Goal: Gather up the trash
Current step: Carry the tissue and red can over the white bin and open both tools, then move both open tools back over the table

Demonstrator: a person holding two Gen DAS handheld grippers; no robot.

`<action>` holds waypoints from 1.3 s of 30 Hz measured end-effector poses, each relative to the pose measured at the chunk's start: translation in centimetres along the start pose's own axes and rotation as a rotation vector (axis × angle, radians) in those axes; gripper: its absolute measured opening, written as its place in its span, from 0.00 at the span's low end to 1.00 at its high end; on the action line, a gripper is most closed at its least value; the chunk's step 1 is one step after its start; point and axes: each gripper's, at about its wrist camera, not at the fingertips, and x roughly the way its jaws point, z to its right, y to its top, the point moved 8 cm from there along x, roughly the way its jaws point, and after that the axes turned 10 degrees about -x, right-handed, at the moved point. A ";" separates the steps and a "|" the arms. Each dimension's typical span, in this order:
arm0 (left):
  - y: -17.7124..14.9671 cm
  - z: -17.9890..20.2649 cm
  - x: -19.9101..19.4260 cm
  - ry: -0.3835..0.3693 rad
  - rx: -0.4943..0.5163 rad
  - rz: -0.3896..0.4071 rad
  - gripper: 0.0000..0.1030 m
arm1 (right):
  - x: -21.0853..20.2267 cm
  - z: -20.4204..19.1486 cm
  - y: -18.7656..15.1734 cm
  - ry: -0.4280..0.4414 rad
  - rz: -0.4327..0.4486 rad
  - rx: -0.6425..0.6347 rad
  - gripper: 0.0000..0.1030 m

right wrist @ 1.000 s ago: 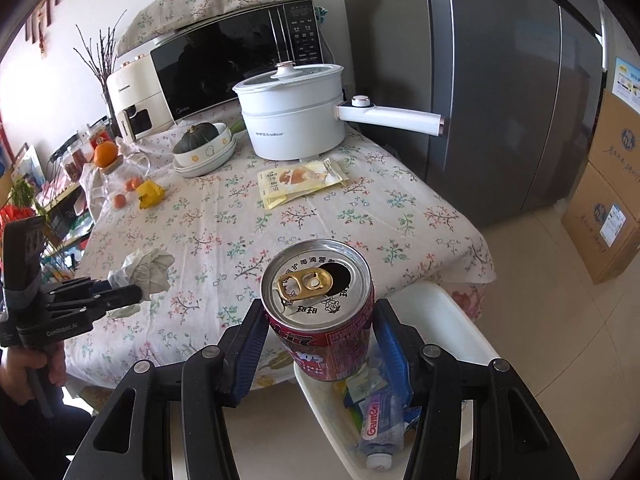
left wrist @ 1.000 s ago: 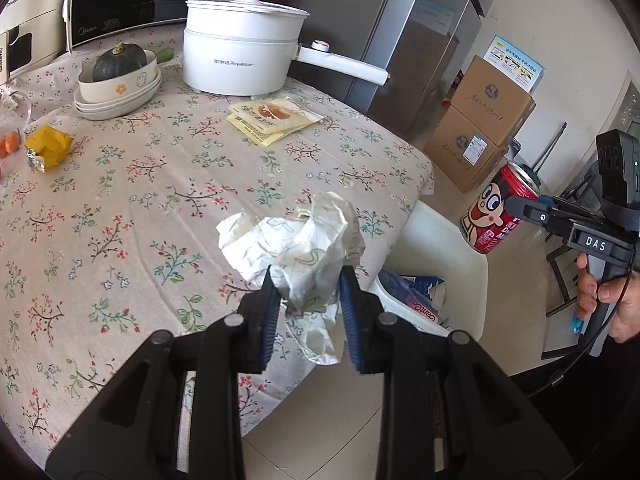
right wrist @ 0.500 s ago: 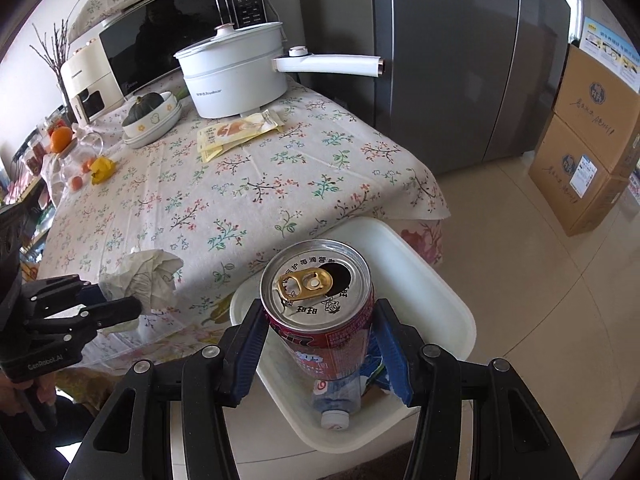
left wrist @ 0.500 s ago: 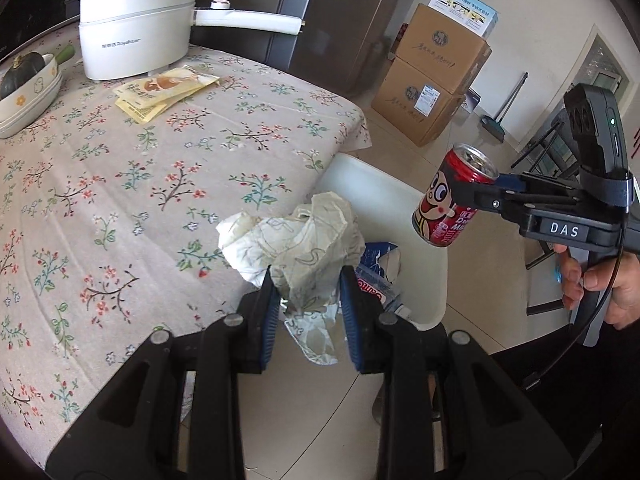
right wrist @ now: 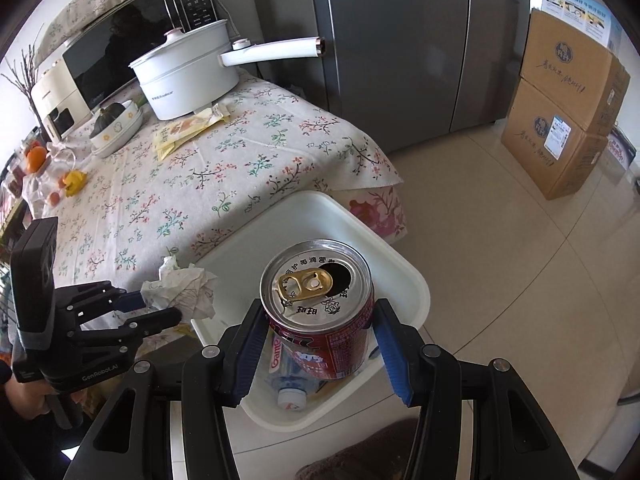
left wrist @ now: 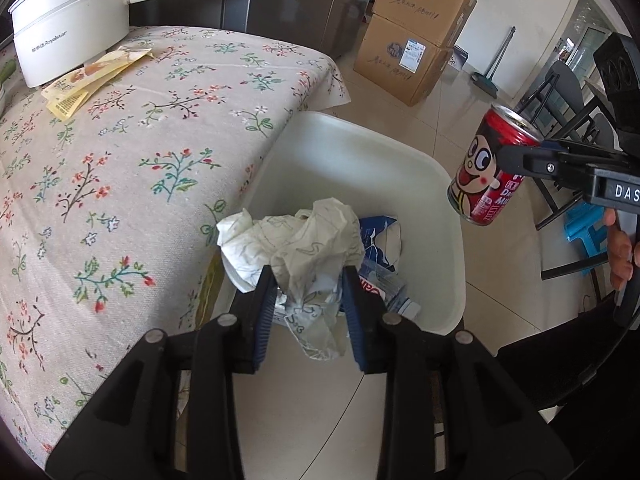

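A crumpled white paper [left wrist: 308,248] hangs between the blue pads of my left gripper [left wrist: 309,300], whose jaws are opening while the pads still touch the paper. It is over the near left corner of the white bin [left wrist: 360,148] beside the table. My right gripper [right wrist: 318,344] is shut on a red drink can [right wrist: 320,312], held upright above the bin's rim [right wrist: 400,276]. From the left wrist, the can [left wrist: 488,176] hangs just right of the bin. A plastic bottle [right wrist: 290,394] and a blue-white wrapper [left wrist: 380,236] lie inside.
The floral-cloth table [left wrist: 120,168] carries a white pot [left wrist: 68,40], yellow packets [left wrist: 88,80] and, further back, a bowl with a squash [right wrist: 114,124]. Cardboard boxes [left wrist: 412,52] and a grey fridge [right wrist: 400,40] stand beyond; black chair legs [left wrist: 560,120] are at the right.
Both grippers have moved from over the table edge to above the bin and lower. The left jaws stand slightly wider around the paper; the can stays gripped.
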 end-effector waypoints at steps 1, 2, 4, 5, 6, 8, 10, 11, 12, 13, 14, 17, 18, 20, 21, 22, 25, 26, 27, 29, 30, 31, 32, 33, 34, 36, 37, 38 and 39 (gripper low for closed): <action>-0.2 0.1 -0.2 -0.006 -0.003 -0.005 0.46 | 0.1 0.1 -0.1 0.001 -0.004 0.004 0.53; -0.2 0.1 -0.4 -0.002 -0.004 -0.002 0.59 | 0.2 0.2 -0.2 0.003 -0.007 0.008 0.53; -0.2 0.1 -1.1 0.008 0.007 0.009 0.72 | 0.3 0.3 -0.2 0.008 -0.011 0.014 0.53; -0.2 0.1 -1.5 0.011 0.012 0.012 0.74 | 0.3 0.2 -0.1 0.008 -0.011 0.016 0.53; 0.0 0.0 -1.8 0.017 0.014 0.015 0.76 | 0.3 0.2 0.0 0.007 -0.010 0.015 0.53; 0.2 -0.3 -2.7 0.025 0.007 0.031 0.79 | 0.3 0.0 0.1 0.007 -0.010 0.011 0.53; 0.4 -0.9 -3.6 0.038 -0.010 0.044 0.81 | 0.4 -0.3 0.2 0.007 -0.012 0.006 0.53; 0.5 -1.4 -4.0 0.053 -0.020 0.048 0.81 | 0.5 -0.4 0.2 0.006 -0.014 0.003 0.53; 0.8 -1.7 -4.3 0.064 -0.030 0.054 0.82 | 0.7 -0.5 0.3 0.004 -0.016 0.001 0.53; 0.9 -2.3 -4.9 0.073 -0.041 0.061 0.82 | 0.8 -0.6 0.3 0.003 -0.019 0.000 0.53; 0.9 -2.7 -5.2 0.084 -0.053 0.068 0.86 | 0.8 -0.6 0.3 0.002 -0.020 0.000 0.53; 1.1 -4.3 -6.6 0.116 -0.086 0.092 0.93 | 1.0 -0.7 0.6 0.000 -0.020 0.001 0.53; 1.1 -4.7 -7.1 0.127 -0.096 0.100 0.94 | 1.1 -0.8 0.7 -0.002 -0.020 0.001 0.53; 1.1 -5.6 -8.0 0.141 -0.113 0.116 0.95 | 1.3 -0.9 0.9 -0.006 -0.024 0.001 0.53; 1.1 -6.0 -8.5 0.145 -0.121 0.124 0.96 | 1.4 -1.0 1.0 -0.006 -0.025 0.002 0.53; 1.0 -6.3 -8.8 0.150 -0.128 0.132 0.96 | 1.5 -1.1 1.1 -0.006 -0.027 0.002 0.53; 0.8 -7.3 -10.0 0.162 -0.149 0.148 0.97 | 1.7 -1.5 1.3 -0.006 -0.029 -0.002 0.53; 0.7 -7.5 -10.3 0.165 -0.155 0.153 0.97 | 1.8 -1.6 1.4 -0.005 -0.030 -0.003 0.53; 0.7 -7.9 -10.6 0.168 -0.161 0.158 0.97 | 1.8 -1.8 1.5 -0.004 -0.031 -0.003 0.53; 0.5 -8.4 -11.3 0.173 -0.174 0.168 0.98 | 1.9 -2.1 1.6 0.006 -0.035 0.005 0.54; 0.5 -8.6 -11.7 0.175 -0.179 0.174 0.98 | 2.0 -2.2 1.7 0.012 -0.038 0.015 0.54; 0.4 -8.9 -12.0 0.179 -0.184 0.178 0.98 | 2.0 -2.2 1.8 0.019 -0.042 0.028 0.58; 0.3 -9.1 -12.4 0.183 -0.188 0.182 0.99 | 2.0 -2.3 2.0 0.025 -0.044 0.042 0.62; 0.2 -9.4 -12.7 0.186 -0.192 0.187 0.99 | 1.8 -2.4 2.1 0.029 -0.038 0.055 0.69; 0.1 -9.6 -13.0 0.188 -0.196 0.189 0.99 | 1.6 -2.4 2.4 0.031 -0.029 0.063 0.71; -0.2 -10.0 -13.5 0.187 -0.206 0.191 0.99 | 1.2 -2.8 2.9 0.037 -0.013 0.066 0.72; -0.3 -10.2 -13.8 0.184 -0.211 0.192 0.99 | 1.0 -2.9 3.2 0.038 -0.005 0.066 0.73; -0.4 -10.5 -14.0 0.184 -0.216 0.194 0.99 | 0.8 -3.1 3.4 0.038 0.003 0.067 0.74; -0.5 -10.8 -14.3 0.186 -0.222 0.196 0.99 | 0.6 -3.3 3.7 0.040 0.010 0.068 0.74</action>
